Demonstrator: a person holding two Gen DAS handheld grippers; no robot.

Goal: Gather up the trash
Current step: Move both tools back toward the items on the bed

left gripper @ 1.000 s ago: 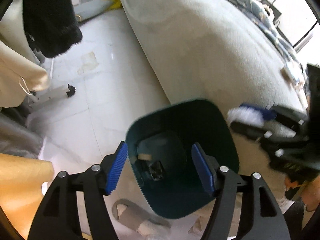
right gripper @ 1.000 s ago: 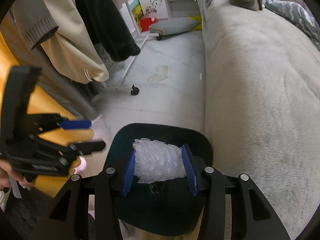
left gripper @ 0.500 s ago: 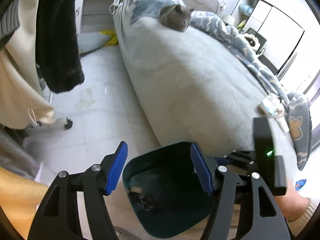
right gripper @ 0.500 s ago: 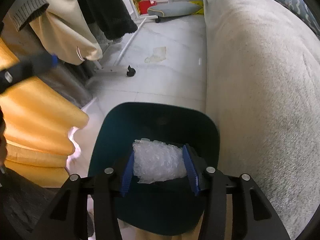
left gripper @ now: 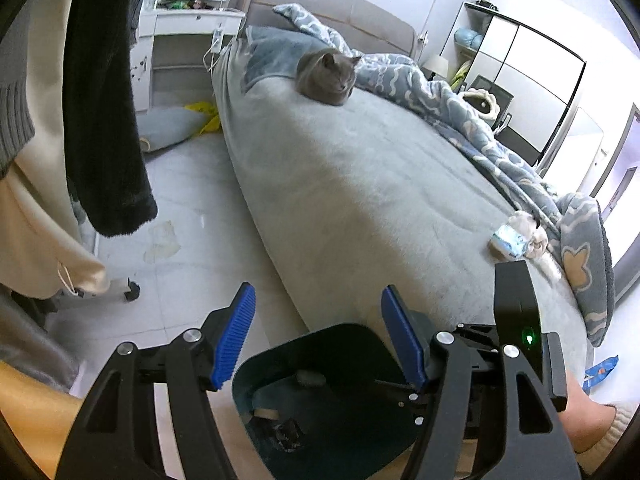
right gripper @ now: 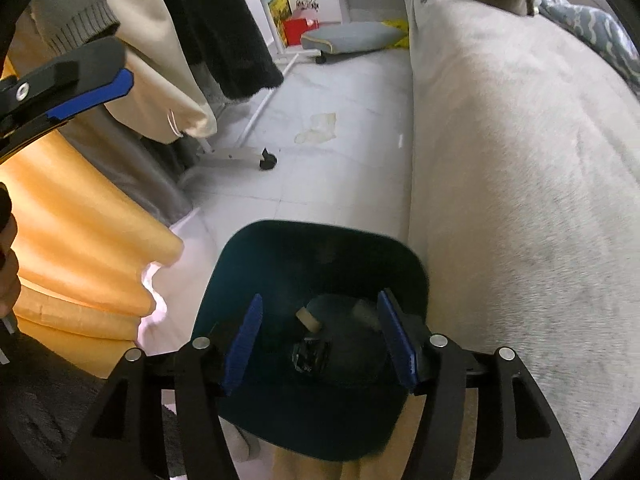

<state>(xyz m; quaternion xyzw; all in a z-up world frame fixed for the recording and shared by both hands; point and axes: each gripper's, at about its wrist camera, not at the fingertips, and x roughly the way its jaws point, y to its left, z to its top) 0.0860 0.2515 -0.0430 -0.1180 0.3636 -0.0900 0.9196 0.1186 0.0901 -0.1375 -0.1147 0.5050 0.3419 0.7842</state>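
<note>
1. Your right gripper [right gripper: 320,340] is pitched steeply downward, directly over the mouth of the dark teal bin [right gripper: 320,236]. Its black arms fill the bottom of the right wrist view.
2. Its jaws are opening, blue pads well apart, and nothing sits between them. It touches nothing; only the bin's interior shows in the gap.
3. Bin contents, seen past the right pads: a small tan piece [right gripper: 308,319], a dark crumpled scrap [right gripper: 311,356] and a grey lump [right gripper: 365,314] on the bin floor. No bubble wrap can be made out down there; the bottom is dim.
4. Your left gripper [left gripper: 318,336] is tilted moderately down, aimed across the near bed edge, with the bin's rim [left gripper: 320,330] low between its arms.
5. Its jaws are released, pads parted wide, gripping nothing. In the right wrist view, one left finger [right gripper: 86,96] shows at upper left, in front of the hanging clothes and clear of the bin.
6. Your right hand [left gripper: 584,416], cream cuff at the wrist, holds the right tool's body just right of the bin.
7. The bin stands on the pale floor, just beside the grey bed [left gripper: 360,184].
8. Loose items in view: a flattened pale wrapper [right gripper: 318,128] on the floor near the rack's caster, a small blue-and-white pack [left gripper: 507,241] on the bed near the rumpled blanket, and a blue wrapper [left gripper: 602,372] on the floor at far right.
9. A grey cat [left gripper: 326,76] lies at the head of the bed.
</note>
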